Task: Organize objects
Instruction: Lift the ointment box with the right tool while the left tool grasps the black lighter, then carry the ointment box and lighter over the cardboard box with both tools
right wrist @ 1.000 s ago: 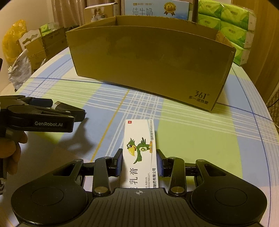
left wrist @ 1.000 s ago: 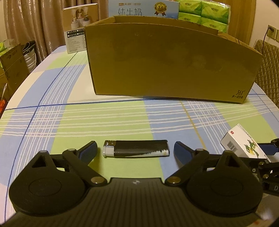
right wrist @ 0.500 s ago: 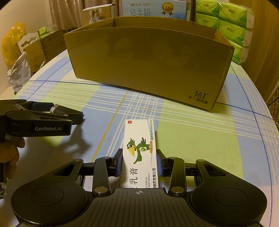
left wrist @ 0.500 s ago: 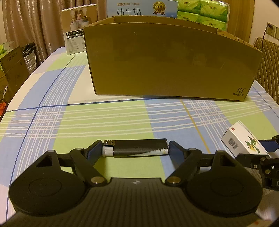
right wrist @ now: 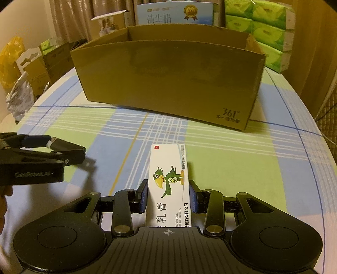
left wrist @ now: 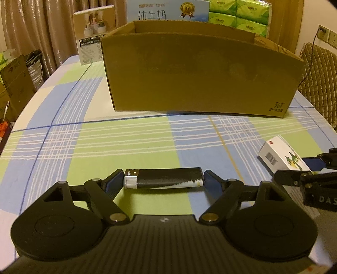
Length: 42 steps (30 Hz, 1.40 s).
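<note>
A black lighter point(left wrist: 168, 180) with a silver cap lies crosswise between the pads of my left gripper point(left wrist: 162, 176), which press on both of its ends. From the right wrist view, my left gripper point(right wrist: 60, 145) hovers low over the tablecloth with the lighter's cap point(right wrist: 50, 143) showing at its tip. My right gripper point(right wrist: 168, 195) is shut on a white medicine box point(right wrist: 168, 166) printed with a green bird. That medicine box point(left wrist: 280, 157) and the right gripper point(left wrist: 303, 168) show at the left wrist view's right edge. An open cardboard box point(left wrist: 200, 73) stands behind both.
A blue, green and white checked tablecloth point(left wrist: 126, 143) covers the table. Behind the cardboard box point(right wrist: 168, 73) stand a milk carton case point(left wrist: 166, 10), green tissue packs point(right wrist: 269, 33) and a product box point(left wrist: 94, 33). A padded chair point(left wrist: 318, 75) is at the right, cartons point(right wrist: 38, 65) at the left.
My left gripper's jaws have closed inward until the pads meet the lighter's two ends. The right gripper keeps its hold on the medicine box and has barely shifted.
</note>
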Each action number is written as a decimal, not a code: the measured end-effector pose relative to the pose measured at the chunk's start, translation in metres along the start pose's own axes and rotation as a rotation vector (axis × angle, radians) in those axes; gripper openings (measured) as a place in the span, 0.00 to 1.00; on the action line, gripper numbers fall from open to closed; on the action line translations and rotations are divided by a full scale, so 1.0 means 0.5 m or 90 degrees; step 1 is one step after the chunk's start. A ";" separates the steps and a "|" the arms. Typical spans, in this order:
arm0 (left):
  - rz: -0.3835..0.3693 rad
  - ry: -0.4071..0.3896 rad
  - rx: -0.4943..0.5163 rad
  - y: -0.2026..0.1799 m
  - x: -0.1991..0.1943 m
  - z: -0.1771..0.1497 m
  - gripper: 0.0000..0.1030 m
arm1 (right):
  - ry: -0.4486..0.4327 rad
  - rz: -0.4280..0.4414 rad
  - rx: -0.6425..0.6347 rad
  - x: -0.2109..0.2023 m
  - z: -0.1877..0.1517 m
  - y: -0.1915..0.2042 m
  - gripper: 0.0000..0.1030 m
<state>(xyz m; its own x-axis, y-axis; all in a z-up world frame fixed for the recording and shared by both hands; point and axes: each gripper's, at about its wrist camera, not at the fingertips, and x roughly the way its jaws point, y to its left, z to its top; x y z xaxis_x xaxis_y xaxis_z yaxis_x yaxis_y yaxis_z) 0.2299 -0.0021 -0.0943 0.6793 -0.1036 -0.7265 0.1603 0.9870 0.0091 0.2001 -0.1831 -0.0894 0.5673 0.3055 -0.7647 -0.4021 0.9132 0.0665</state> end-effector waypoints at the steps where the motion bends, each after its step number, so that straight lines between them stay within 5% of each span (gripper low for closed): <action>1: -0.003 -0.002 0.000 -0.003 -0.012 0.000 0.76 | -0.001 0.001 0.004 -0.010 -0.003 0.000 0.34; 24: -0.012 -0.011 0.006 -0.094 -0.301 -0.061 0.76 | -0.060 -0.003 0.049 -0.277 -0.055 0.003 0.34; 42: -0.029 -0.028 0.026 -0.127 -0.382 -0.051 0.76 | -0.088 -0.006 0.050 -0.350 -0.055 0.003 0.34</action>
<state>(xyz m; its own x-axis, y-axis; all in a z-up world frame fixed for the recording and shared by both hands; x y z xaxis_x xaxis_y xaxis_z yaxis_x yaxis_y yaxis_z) 0.0718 -0.0420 0.0266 0.7015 -0.1539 -0.6958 0.2203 0.9754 0.0063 0.0802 -0.2428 0.0270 0.6670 0.3255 -0.6702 -0.3417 0.9330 0.1131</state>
